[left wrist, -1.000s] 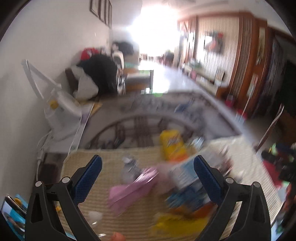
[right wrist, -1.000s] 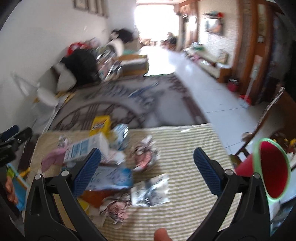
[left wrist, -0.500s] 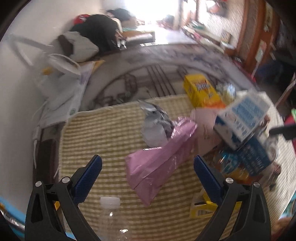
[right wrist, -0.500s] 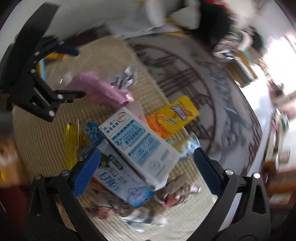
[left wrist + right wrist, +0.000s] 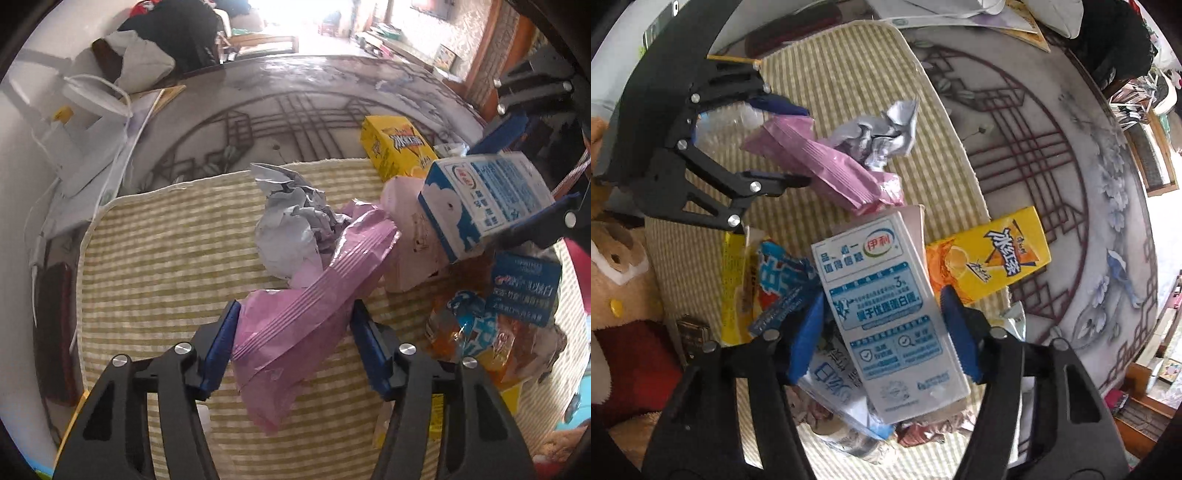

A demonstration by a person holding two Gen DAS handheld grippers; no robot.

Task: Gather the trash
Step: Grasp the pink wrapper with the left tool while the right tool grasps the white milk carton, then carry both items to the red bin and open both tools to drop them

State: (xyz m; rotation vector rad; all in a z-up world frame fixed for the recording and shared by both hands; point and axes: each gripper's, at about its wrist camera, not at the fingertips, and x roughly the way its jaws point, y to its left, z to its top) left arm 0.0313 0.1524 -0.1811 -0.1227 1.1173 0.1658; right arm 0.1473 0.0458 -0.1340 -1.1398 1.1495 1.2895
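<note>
Pink wrapper [image 5: 306, 325] sits between the closing left gripper [image 5: 293, 349]; right gripper [image 5: 882, 332] is closing around the milk carton [image 5: 886, 314]; squeeze gently, lifting straight.

Ribbed, glossy pink plastic bag [image 5: 306, 317] catches the light, beside a crumpled, foil-like silvery-grey wrapper [image 5: 291, 229]. The blue-and-white milk carton [image 5: 890, 317] looks like smooth coated card, as does the yellow drink carton [image 5: 993, 258]. Underneath, a coarse woven striped cloth mat [image 5: 155, 266]; beyond it a glossy patterned table [image 5: 295, 96].
</note>
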